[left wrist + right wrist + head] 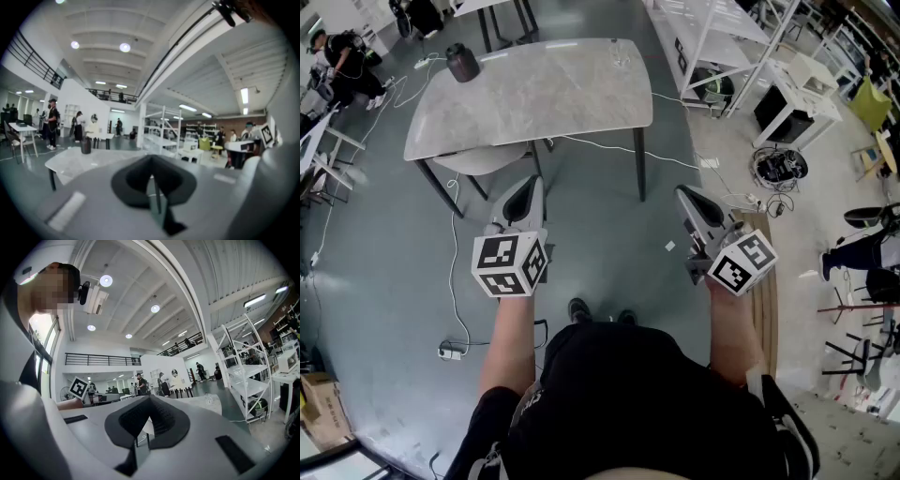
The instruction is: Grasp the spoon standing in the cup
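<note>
With both sets of jaws clenched on nothing, the left hand-held gripper [531, 187] and right hand-held gripper [686, 195] hover well short of the surface [544, 94]. The cup [462, 63] stands on its far left corner, and its spoon is too small to make out.

Grey marble-topped table [534, 94] on dark grey floor [384, 281], white shelving racks [717, 42] beside it, round ceiling lights [124, 47]

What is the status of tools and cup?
Left tool shut, empty; right tool shut, empty. Dark cup at far left corner of table; spoon not discernible. Tools short of it.
</note>
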### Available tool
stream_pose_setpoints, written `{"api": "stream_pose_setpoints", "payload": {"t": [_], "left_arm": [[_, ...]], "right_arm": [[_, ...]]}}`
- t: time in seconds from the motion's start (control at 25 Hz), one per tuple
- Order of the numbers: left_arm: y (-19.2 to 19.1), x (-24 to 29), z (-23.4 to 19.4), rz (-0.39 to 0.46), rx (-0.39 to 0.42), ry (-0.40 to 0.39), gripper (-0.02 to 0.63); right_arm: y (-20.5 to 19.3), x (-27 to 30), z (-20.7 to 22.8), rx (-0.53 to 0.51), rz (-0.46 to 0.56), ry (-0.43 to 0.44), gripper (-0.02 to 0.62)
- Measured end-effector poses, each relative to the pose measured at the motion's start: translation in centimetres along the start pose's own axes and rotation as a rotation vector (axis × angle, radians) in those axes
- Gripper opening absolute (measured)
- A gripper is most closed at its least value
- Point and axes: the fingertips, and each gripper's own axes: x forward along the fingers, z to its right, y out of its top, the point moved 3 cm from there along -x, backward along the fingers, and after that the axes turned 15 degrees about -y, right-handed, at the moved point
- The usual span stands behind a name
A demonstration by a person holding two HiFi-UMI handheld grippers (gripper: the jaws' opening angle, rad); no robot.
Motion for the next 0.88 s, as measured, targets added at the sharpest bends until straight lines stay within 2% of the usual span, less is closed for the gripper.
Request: {"api": "stream_pose_setpoints", "payload": {"t": [0.36, 0.64, 0.88], "left_arm": [[-1.2, -1.9, 2.8, -0.006, -0.027, 0.029, 0.008], [-3.8, -3.2, 1.9, -0.027, -0.081, -0.037, 0.008], [-3.9, -3.1, 1.4, -0.036, -0.048, -0.027, 0.008]], "right_arm": [[-0.7, -2.9, -0.1, 0.018, -0.034, 0.039, -0.008], [-2.3, -2.6, -2.0, 0.029, -0.067, -0.001, -0.008], [-2.9, -1.9, -4.8, 0.003, -0.077, 0.083, -0.008]]}}
